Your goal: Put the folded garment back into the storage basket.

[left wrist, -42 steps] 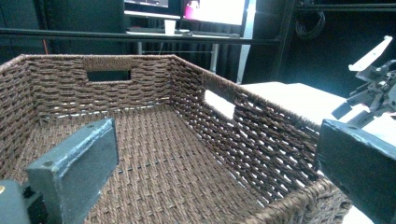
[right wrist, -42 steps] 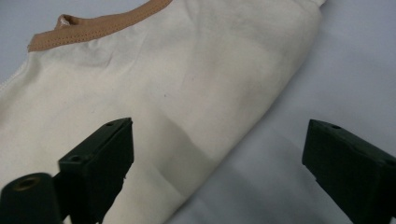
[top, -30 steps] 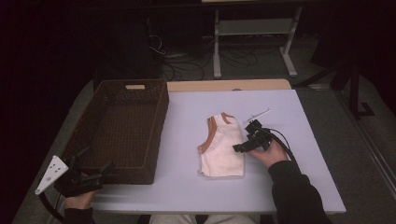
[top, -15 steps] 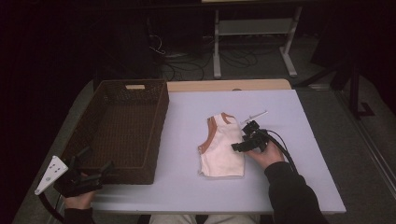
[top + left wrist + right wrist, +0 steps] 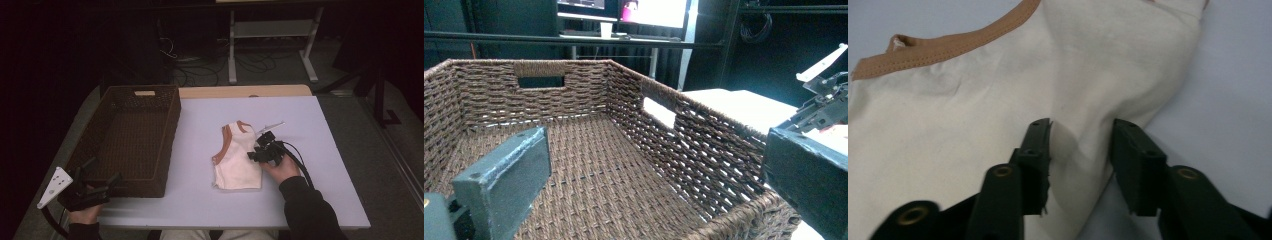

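One small cream vest with tan trim lies flat on the counter, right of the wicker basket; it looks light and limp, so I judge it will sag and slide, and a bunched fold near its right edge is the place to pinch. My right tongs have just been closing around such a raised fold, the cloth between the jaws though I cannot tell that the pads press it yet, while my left tongs hang released by the basket's near corner. No brand, label or writing is readable anywhere.
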Motion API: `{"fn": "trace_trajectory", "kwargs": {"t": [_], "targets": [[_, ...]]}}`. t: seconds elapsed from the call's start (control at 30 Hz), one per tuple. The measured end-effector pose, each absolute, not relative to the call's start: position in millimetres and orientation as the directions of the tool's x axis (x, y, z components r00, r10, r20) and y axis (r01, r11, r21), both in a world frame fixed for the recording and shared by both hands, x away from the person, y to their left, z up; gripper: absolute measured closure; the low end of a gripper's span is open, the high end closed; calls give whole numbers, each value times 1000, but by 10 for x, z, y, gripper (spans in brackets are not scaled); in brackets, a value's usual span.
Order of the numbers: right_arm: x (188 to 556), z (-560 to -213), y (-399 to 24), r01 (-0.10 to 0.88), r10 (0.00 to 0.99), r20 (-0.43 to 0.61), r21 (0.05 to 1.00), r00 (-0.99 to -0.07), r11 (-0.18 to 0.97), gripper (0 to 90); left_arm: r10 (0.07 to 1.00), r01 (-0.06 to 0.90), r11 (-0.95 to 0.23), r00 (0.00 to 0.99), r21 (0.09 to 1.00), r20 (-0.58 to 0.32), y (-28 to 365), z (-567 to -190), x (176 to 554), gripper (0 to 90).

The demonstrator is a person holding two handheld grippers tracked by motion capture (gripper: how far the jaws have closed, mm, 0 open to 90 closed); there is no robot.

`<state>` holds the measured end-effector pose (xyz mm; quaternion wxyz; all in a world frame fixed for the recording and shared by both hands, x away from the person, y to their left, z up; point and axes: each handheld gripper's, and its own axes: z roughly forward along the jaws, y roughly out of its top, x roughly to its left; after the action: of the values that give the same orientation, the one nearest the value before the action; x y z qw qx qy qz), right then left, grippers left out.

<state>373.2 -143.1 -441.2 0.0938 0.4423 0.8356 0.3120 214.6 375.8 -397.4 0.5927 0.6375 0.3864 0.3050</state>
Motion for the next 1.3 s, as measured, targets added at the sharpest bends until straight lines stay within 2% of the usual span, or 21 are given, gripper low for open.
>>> {"fn": "trace_trajectory", "kwargs": {"t": [0.03,0.07,0.13,0.23,0.7,1.03,1.3], "targets": [[3724,-4414,-1442,684,805,123,610,-581,401,732,854,131,1,515,991,-69,3758,-3974,2145,0],[3724,-4414,-1442,684,805,123,610,-581,401,732,854,131,1,516,991,-69,3758,-3974,2145,0],[3704,-4424,-1430,678,797,137,621,-588,393,839,854,131,1,515,991,-69,3758,-3974,2145,0],[3690,-4413,-1408,671,796,121,621,-593,405,860,854,131,1,515,991,-69,3758,-3974,2145,0],[3703,-4333,-1489,693,779,214,630,-589,350,871,855,131,2,514,991,-70,3758,-3975,2143,0],[3731,-4068,-1481,676,738,284,673,-612,302,871,854,131,3,515,991,-71,3759,-3975,2141,0],[3756,-3950,-1440,673,727,298,678,-619,296,871,854,130,4,515,991,-71,3760,-3975,2140,0]]}}
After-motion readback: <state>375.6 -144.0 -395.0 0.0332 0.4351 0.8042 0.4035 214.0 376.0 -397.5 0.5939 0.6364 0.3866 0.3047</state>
